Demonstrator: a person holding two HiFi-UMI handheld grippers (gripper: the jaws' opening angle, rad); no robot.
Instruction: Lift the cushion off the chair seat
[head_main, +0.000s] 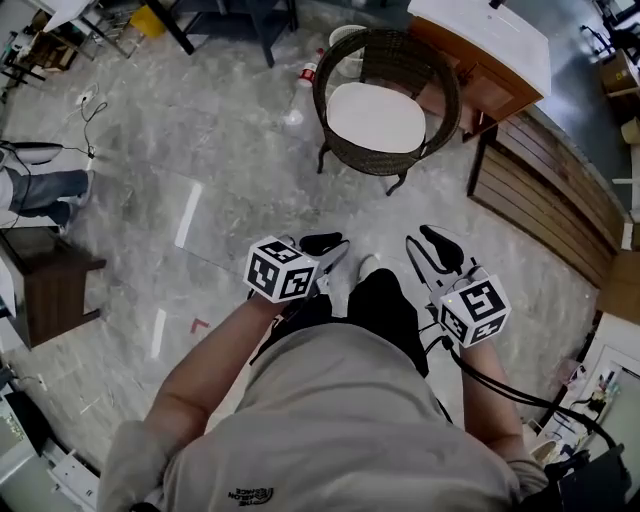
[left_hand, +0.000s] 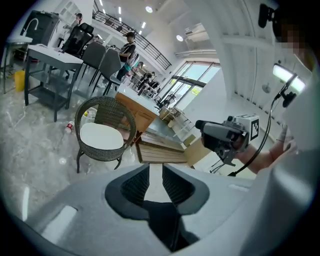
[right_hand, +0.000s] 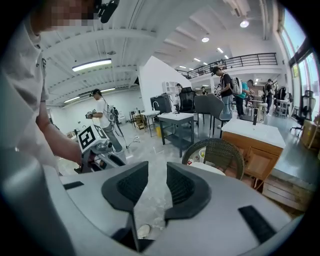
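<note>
A white oval cushion (head_main: 376, 117) lies on the seat of a dark wicker chair (head_main: 339, 60) on the grey floor, some way ahead of me. Both grippers are held at waist height, well short of the chair. My left gripper (head_main: 330, 244) is open by a narrow gap with nothing between its pads. My right gripper (head_main: 430, 246) is open and empty too. In the left gripper view the cushion (left_hand: 101, 136) and chair (left_hand: 108, 104) sit left of the left gripper (left_hand: 155, 171). In the right gripper view the chair (right_hand: 220, 148) and a sliver of cushion (right_hand: 214, 169) show right of the right gripper (right_hand: 157, 173).
A wooden cabinet with a white top (head_main: 482, 42) stands just behind and right of the chair. A slatted wooden platform (head_main: 550, 190) runs along the right. A red-and-white can (head_main: 308, 72) lies by the chair. A dark side table (head_main: 50, 290) and a seated person's legs (head_main: 45, 190) are at left.
</note>
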